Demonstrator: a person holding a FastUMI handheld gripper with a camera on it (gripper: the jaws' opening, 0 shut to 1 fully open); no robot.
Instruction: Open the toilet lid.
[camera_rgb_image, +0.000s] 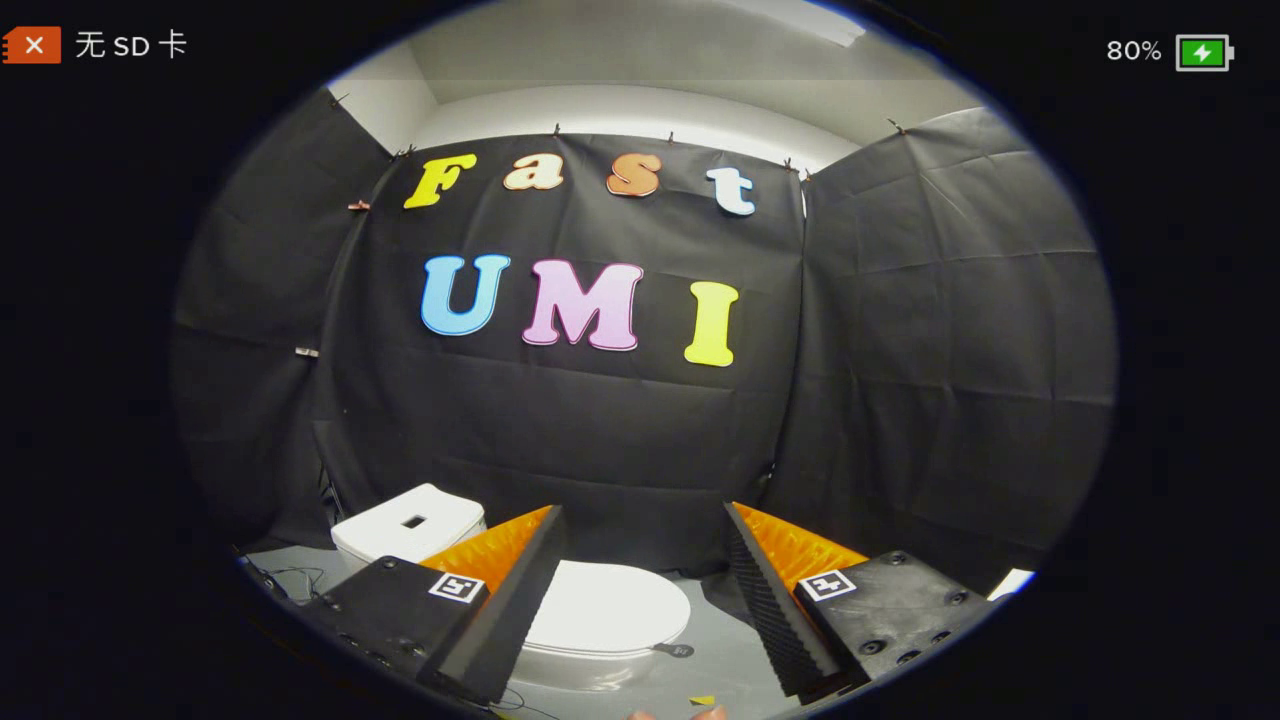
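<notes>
A white toilet stands on the grey floor below and ahead of me, its lid (605, 607) lying flat and closed over the bowl. Its white tank (408, 526) rises behind, beyond my left finger, with a small dark square on top. My gripper (645, 525) hangs above the toilet, fingers spread wide and nothing between them. The lid shows in the gap between the two fingers, well below their tips. A small dark tab (676, 650) sticks out at the lid's near right rim.
Black cloth walls (600, 430) close the booth behind and to both sides of the toilet. Thin cables (290, 578) lie on the grey floor (725, 665) left of the tank. A small yellow scrap (702, 700) lies on the floor near me.
</notes>
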